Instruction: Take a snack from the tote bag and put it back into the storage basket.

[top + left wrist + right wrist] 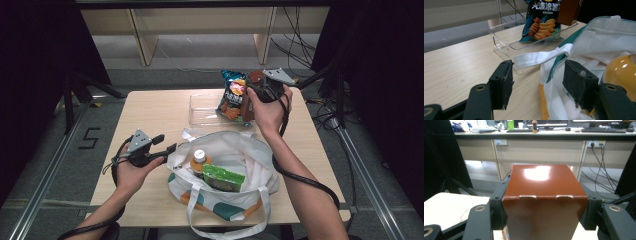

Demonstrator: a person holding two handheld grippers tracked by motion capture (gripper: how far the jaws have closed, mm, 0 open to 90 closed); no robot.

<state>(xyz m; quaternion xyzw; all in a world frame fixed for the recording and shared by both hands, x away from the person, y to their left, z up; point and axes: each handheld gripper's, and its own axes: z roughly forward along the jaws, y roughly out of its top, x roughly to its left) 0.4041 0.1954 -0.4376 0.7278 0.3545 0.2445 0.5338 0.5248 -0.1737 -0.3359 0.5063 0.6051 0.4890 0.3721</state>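
A glossy brown cardboard box (544, 202) is clamped between the right tongs (261, 89) above the clear plastic tray (202, 112), seemingly for unpacking; the left tongs (537, 83), apart, straddle the white canvas tote bag (235, 150) rim, likely to steady it on the table (150, 115).

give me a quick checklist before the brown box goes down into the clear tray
1. Grip on the brown box: ok. The right gripper has a jaw on each side of it.
2. Room in the clear tray: ok. The chip bag stands at its right end, and the left part is bare.
3. Box against the chip bag: cannot tell whether they touch.
4. Left gripper: ok. It is open at the tote bag rim, with a white strap just beyond its jaws, apart from the tray.
5. Bag contents: ok. The orange bottle and green packet lie inside the tote.
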